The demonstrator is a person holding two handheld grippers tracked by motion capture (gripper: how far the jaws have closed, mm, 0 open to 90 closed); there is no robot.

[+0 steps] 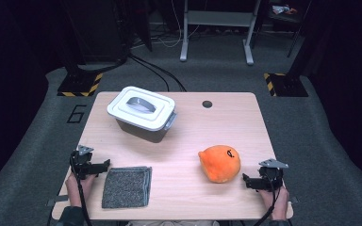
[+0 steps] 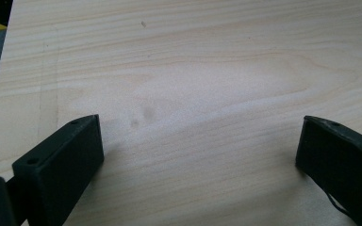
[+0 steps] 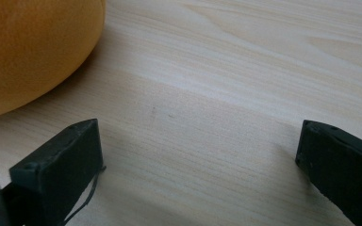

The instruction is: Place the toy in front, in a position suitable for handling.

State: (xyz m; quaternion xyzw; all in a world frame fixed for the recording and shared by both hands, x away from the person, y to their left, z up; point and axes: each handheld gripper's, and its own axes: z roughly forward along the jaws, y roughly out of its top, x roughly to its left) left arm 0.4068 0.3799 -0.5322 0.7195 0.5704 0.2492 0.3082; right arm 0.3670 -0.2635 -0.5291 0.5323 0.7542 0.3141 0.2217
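Both claws rest spread and empty at the table's (image 1: 179, 141) near corners, the right gripper (image 1: 246, 181) just beside the orange plush (image 1: 220, 163), the left gripper (image 1: 104, 164) by the grey cloth (image 1: 126, 186), seemingly poised to begin.

Lidded box (image 1: 142, 113) behind cloth (image 1: 127, 186); plush toy (image 1: 220, 163) right of cloth.

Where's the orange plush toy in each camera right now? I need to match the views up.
High view: the orange plush toy sits right of centre on the table, just left of the right gripper.
Left gripper view: bare tabletop between the open jaws, no toy.
Right gripper view: the toy is at the top left, beyond the left jaw.
Shared landmark: the pale wood grain of the table.
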